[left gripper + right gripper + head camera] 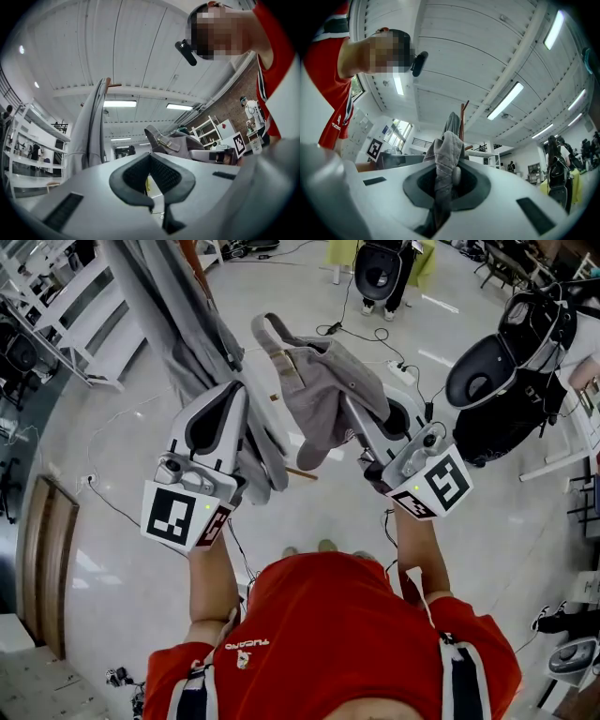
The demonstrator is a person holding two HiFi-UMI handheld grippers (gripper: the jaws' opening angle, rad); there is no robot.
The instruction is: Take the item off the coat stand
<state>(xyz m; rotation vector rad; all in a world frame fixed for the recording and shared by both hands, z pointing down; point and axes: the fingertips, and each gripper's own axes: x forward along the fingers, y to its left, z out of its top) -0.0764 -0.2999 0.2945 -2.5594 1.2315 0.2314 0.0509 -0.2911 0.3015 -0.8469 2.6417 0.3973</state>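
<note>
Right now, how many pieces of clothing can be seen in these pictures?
2. A long grey coat hangs from the coat stand, at the head view's left. A grey-brown jacket is at the centre, clamped in the right gripper. Others may be hidden behind the coat.
</note>
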